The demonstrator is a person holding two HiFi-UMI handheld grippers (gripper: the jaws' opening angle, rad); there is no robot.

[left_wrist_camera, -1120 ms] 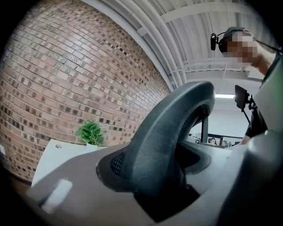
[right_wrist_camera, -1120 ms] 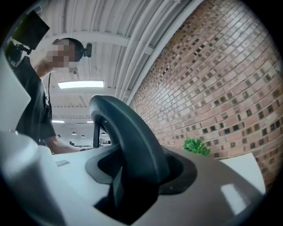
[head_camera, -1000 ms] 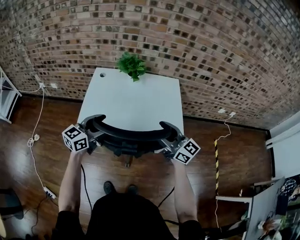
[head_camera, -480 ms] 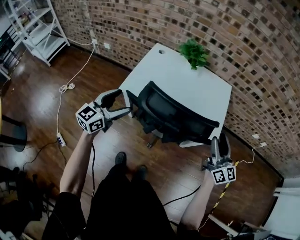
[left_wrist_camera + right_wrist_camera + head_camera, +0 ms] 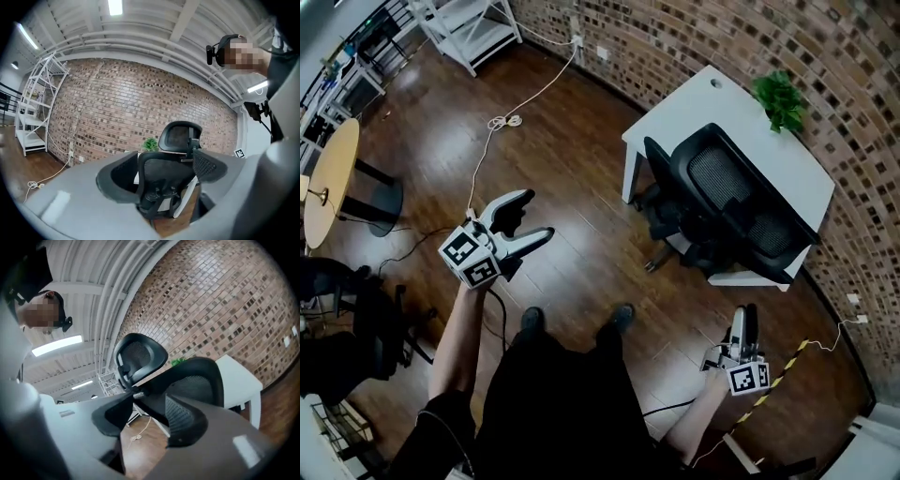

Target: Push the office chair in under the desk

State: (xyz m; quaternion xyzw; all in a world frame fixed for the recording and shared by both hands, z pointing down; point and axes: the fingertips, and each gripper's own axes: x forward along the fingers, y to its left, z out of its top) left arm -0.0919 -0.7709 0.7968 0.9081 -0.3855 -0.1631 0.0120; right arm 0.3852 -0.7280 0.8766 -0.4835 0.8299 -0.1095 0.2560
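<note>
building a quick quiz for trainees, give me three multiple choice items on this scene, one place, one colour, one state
1. Where on the desk is the plant? A at the edge by the brick wall B in the middle C at the edge farthest from the wall
2. The desk top is: A black B white C wood brown
3. The left gripper is: A shut tight B shut on something C open, holding nothing

1 A: its leaves sit at the wall side. 2 B: it shows plain white. 3 C: its jaws, just opened wider, stand apart with nothing between them.
</note>
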